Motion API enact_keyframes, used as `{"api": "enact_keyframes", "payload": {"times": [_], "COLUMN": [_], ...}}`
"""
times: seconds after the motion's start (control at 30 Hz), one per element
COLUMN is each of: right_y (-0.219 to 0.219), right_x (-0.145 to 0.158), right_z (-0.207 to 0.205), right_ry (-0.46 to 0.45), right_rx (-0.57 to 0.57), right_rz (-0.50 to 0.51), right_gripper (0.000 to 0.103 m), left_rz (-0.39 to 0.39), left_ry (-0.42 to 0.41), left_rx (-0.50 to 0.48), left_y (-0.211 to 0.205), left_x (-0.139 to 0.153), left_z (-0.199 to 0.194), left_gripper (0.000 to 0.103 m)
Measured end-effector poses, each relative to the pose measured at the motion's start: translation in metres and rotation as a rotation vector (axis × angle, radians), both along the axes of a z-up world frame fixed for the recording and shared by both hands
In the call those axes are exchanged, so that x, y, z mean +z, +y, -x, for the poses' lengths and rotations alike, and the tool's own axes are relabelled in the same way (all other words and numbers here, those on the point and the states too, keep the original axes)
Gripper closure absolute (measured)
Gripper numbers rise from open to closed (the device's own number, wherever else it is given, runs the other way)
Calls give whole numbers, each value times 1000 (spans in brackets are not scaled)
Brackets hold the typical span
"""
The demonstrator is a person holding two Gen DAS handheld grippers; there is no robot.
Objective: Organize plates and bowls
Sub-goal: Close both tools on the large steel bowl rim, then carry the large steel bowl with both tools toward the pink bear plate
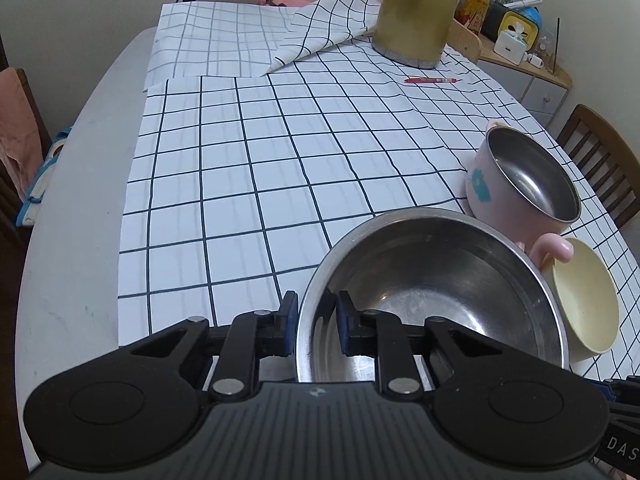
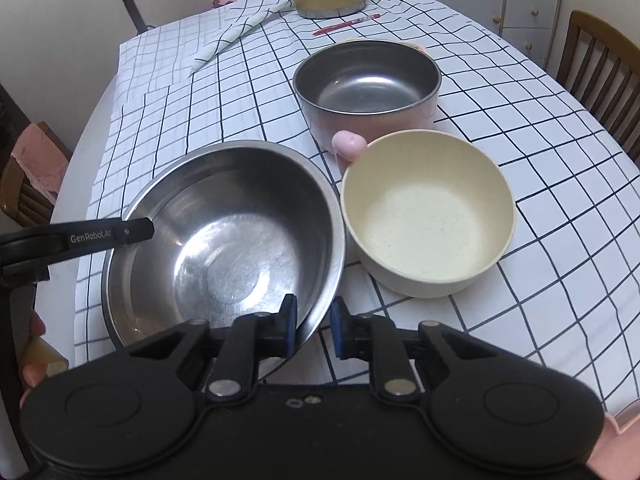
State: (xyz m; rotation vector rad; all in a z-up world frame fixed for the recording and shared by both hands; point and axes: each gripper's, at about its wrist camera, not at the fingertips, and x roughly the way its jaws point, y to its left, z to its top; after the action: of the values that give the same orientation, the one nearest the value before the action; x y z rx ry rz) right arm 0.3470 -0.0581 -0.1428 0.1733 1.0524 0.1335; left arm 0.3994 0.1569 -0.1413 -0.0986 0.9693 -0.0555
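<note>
The steel bowl (image 2: 224,240) sits at the desk's (image 1: 72,200) near edge, its rim clamped on opposite sides by the left tool (image 1: 317,326) and right tool (image 2: 314,326). Cream bowl (image 2: 428,216) just beside it; pink pot (image 2: 368,88) behind.

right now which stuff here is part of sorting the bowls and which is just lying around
Job: steel bowl, gripped at its rim by left gripper and right gripper; cream bowl; pink pot.

Lying about: red pen, gold kettle, folded cloth.
</note>
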Motion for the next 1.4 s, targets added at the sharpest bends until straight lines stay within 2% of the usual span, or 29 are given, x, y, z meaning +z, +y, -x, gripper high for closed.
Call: {"api": "enact_keyframes", "payload": {"times": [0.43,0.63,0.93,1.4], "right_y": [-5,-12,-32,-52], "right_x": [19,31,43,33], "right_z": [27,50,92,149], "right_ry": [-41,-30,12,56], "right_rx": [77,141,241,416], "right_rz": [3,4,5,44], "right_gripper": [86,86,86,85], "left_rz": [-15,-2,-5,-22], "left_ry": [-14,11,4,61], "left_rx": [24,43,73,154], "left_y": [-1,-3,-23,-50], "left_x": [28,40,59,43], "left_z": [49,89,159,247], "left_gripper": [84,84,84,84]}}
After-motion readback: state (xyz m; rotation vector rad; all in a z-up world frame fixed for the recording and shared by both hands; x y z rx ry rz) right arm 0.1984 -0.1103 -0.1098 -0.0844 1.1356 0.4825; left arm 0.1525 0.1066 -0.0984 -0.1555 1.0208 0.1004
